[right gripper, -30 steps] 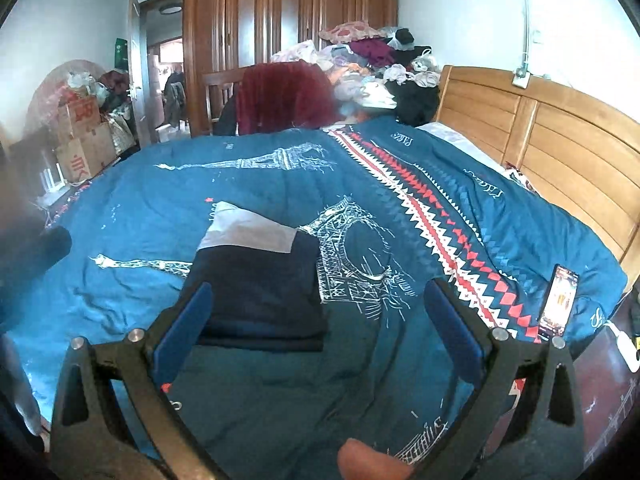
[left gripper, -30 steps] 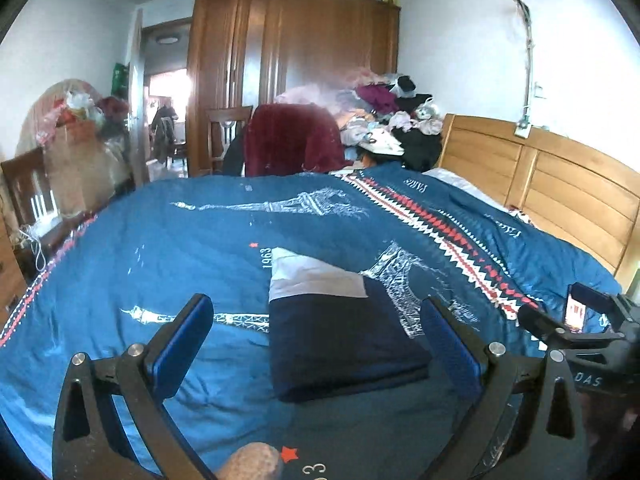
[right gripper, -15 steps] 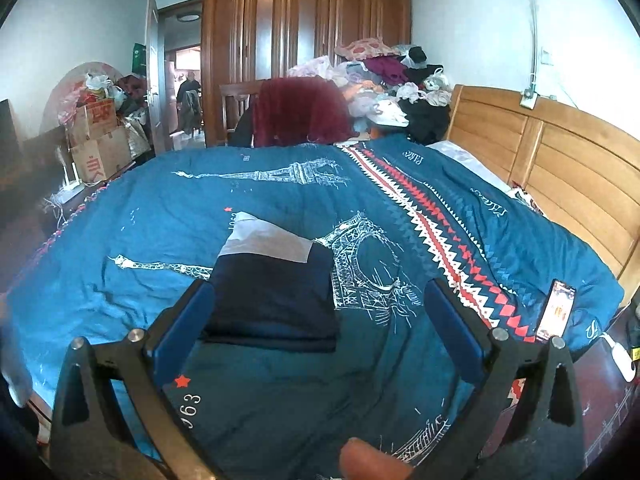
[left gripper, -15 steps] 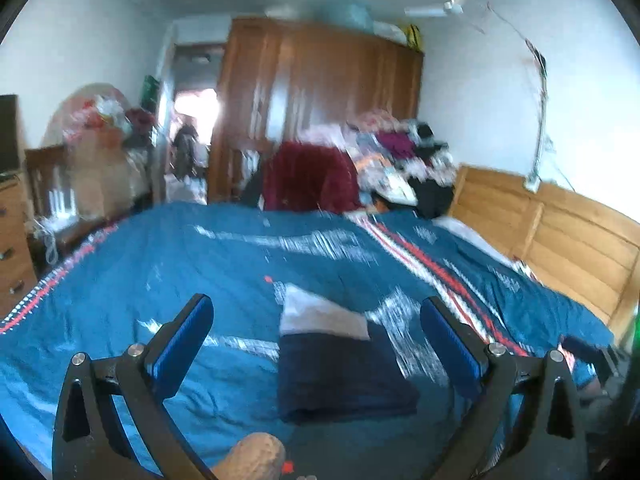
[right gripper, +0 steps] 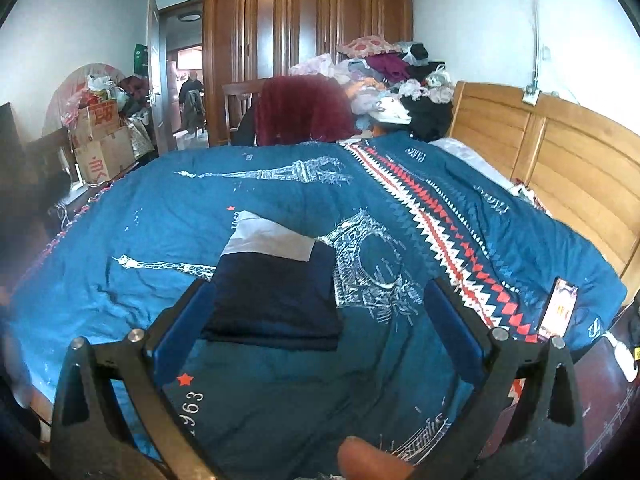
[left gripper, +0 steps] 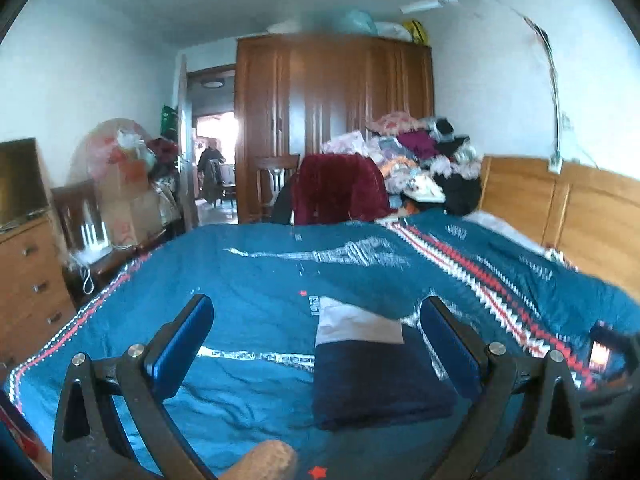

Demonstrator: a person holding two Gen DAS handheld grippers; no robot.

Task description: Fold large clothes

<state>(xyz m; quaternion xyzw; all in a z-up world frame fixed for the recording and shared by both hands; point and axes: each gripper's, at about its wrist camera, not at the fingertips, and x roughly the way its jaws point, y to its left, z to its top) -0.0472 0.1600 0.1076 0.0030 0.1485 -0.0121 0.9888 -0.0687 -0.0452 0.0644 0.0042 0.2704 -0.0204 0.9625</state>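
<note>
- While both of your grippers hang clear of the bedding, the folded garment (right gripper: 276,284) lies flat on the blue duvet (right gripper: 160,220), ahead of you and near the bed's near edge.
- Your right gripper (right gripper: 320,328) is spread wide with nothing between its pads; in its view the bundle sits forward and to the left, its near left corner just behind the left pad (right gripper: 180,332).
- Your left gripper (left gripper: 316,348) is likewise spread wide and empty; in its view the garment (left gripper: 376,376) sits forward and to the right of centre, closer to the right pad (left gripper: 448,348) than to the left one.
- So the bundle lies between your two hands, and neither view makes one hand clearly nearer; I would not call it.
- The garment's long axis runs away from you, toward the far side of the bed where the wardrobe (right gripper: 308,40) stands, slightly skewed to the right in the right wrist view.
- Its pale grey band (right gripper: 272,240) points to the far end; the dark navy body and its thick folded edge face you.
- Judging by the compact rectangle, the folding looks done or nearly so.
- Mind the phone (right gripper: 558,308) on the duvet's right edge, well apart from the garment.
</note>
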